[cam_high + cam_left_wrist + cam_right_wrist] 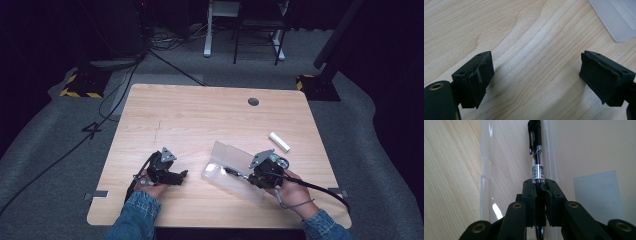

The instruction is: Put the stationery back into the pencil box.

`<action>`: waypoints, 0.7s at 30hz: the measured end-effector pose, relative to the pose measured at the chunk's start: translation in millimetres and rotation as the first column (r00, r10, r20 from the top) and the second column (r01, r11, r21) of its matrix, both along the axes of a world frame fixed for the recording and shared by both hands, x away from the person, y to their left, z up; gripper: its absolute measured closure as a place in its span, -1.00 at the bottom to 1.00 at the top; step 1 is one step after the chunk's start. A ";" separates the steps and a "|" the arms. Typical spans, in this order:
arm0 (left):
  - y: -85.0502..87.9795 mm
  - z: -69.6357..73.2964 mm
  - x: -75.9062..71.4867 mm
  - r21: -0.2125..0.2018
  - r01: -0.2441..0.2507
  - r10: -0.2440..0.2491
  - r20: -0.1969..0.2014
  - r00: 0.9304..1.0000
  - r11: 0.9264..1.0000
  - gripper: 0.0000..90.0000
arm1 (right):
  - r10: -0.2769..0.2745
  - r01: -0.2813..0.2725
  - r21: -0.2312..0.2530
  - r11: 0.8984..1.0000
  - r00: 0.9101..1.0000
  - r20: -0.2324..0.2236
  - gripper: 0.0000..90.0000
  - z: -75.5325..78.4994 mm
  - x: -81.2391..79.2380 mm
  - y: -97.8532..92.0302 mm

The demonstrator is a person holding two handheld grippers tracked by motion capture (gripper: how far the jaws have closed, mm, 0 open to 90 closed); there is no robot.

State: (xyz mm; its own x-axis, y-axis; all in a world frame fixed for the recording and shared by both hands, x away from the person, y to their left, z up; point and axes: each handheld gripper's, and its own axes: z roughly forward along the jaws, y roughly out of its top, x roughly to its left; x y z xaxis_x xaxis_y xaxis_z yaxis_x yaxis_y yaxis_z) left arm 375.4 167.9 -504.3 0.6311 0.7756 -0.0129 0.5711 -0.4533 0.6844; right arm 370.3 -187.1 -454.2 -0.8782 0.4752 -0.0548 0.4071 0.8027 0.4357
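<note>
A black pen (535,140) with a clear barrel and a clip is clamped between the jaws of my right gripper (540,187), which is shut on its lower barrel. The pen points away from the gripper over an open clear plastic case (485,170). In the high view the right gripper (243,176) holds the pen (231,171) above that case (225,154) at the table's front right. My left gripper (182,175) rests low on the wooden table (200,115) at the front left. Its jaws stand wide apart with bare wood between them (536,75).
A small white stick-shaped object (279,141) lies to the right of the case. A round cable hole (253,101) sits near the table's far edge. A corner of the clear case (619,17) shows ahead of the left gripper. Cables trail over the floor on the left.
</note>
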 end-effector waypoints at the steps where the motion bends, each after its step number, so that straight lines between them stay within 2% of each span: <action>1: 0.0 0.0 0.0 0.001 0.000 0.000 0.000 1.000 1.000 -0.73 | -0.002 0.002 -0.002 1.000 1.000 0.002 0.76 -1.1 -0.4 0.6; 10: 0.0 0.0 0.0 0.001 0.000 0.000 0.000 1.000 1.000 -0.73 | 0.003 -0.003 -0.015 1.000 1.000 0.008 0.75 -3.1 -1.1 1.5; 14: 0.0 0.0 0.0 0.000 0.000 0.000 0.000 1.000 1.000 -0.73 | 0.008 -0.008 -0.034 0.999 1.000 0.010 0.74 -5.0 -1.2 2.2; 15: 0.0 0.0 0.0 -0.001 0.000 0.000 0.000 1.000 1.000 -0.73 | 0.013 -0.012 -0.060 0.998 1.000 0.022 0.73 -6.6 -2.2 3.2; 16: 0.0 0.0 0.0 0.000 0.000 0.000 0.000 1.000 1.000 -0.73 | 0.021 -0.019 -0.066 0.998 0.999 0.029 0.71 -7.0 -2.4 3.3; 21: 0.0 0.0 0.0 0.000 0.000 0.000 0.000 1.000 1.000 -0.73 | 0.017 -0.014 -0.071 0.997 0.999 0.039 0.64 -6.0 -2.1 2.8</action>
State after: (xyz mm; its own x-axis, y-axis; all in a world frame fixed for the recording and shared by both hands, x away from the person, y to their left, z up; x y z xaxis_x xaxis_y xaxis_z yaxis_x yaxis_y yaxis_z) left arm 375.4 167.9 -504.3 0.6311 0.7756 -0.0124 0.5709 -0.4536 0.6843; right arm 368.2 -184.3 -460.2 -0.8817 0.4555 -0.1228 0.3782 0.8381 0.3930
